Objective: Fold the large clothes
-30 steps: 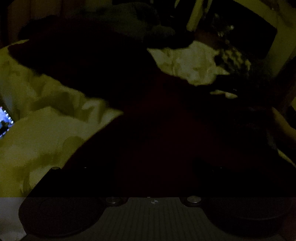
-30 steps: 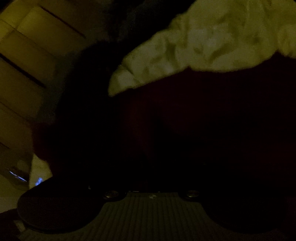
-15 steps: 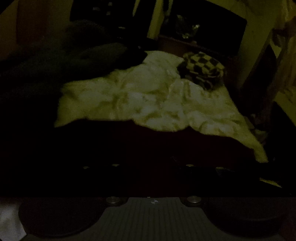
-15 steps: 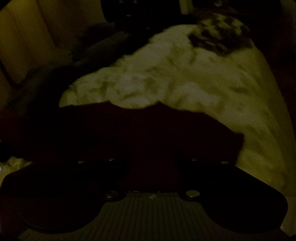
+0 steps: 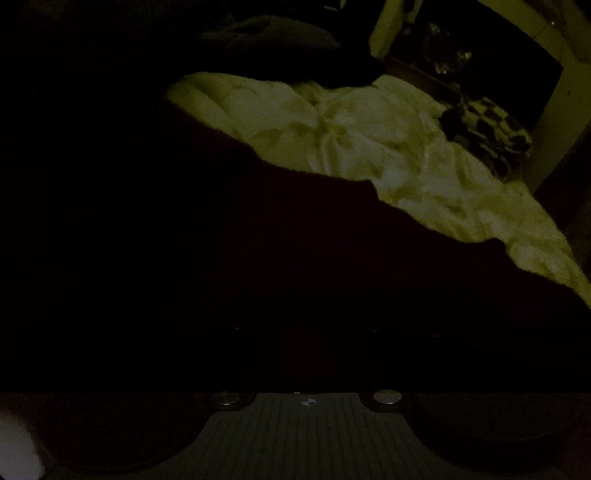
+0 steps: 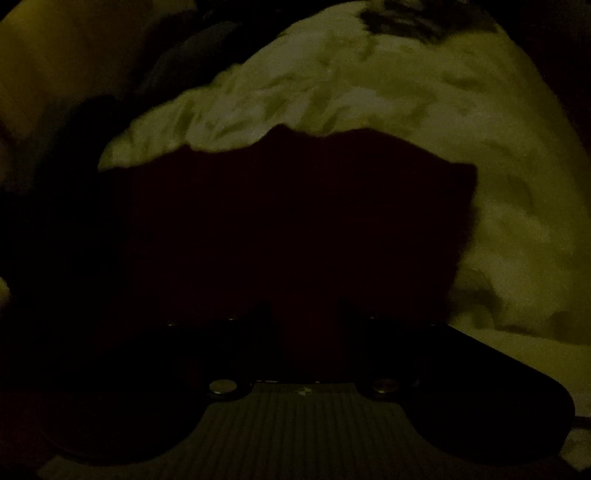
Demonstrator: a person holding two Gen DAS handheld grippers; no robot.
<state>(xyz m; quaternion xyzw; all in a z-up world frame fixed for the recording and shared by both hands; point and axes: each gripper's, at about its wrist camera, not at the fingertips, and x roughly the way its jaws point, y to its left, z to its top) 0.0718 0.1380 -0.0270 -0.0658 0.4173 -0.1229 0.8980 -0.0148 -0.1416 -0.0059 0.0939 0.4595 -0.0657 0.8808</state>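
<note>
- Right gripper (image 6: 303, 314): two dark fingers are faintly visible, one on each side of a narrow gap. The dark red cloth garment (image 6: 295, 221) fills that gap and lies directly ahead. The dim light does not show whether the fingers are clamped on the fabric; grip state cannot be told.
- Left gripper (image 5: 306, 332): the fingers are lost in shadow against the same dark red garment (image 5: 295, 277). Grip state cannot be told.
- Garment position: in both views it covers the near part of the bed. In the right wrist view its far edge is uneven and its right edge falls steeply. In the left wrist view its far edge runs diagonally, lower toward the right.
- Beyond the garment: a pale, crumpled, mottled bedcover (image 6: 406, 110) (image 5: 369, 147) extends away from both grippers.
- Far end of the bedcover: a dark-and-light checkered cloth (image 5: 487, 133) (image 6: 417, 18) rests on it.
- Left of the bedcover: a heap of dark bedding (image 5: 288, 48) overlaps its far edge.
</note>
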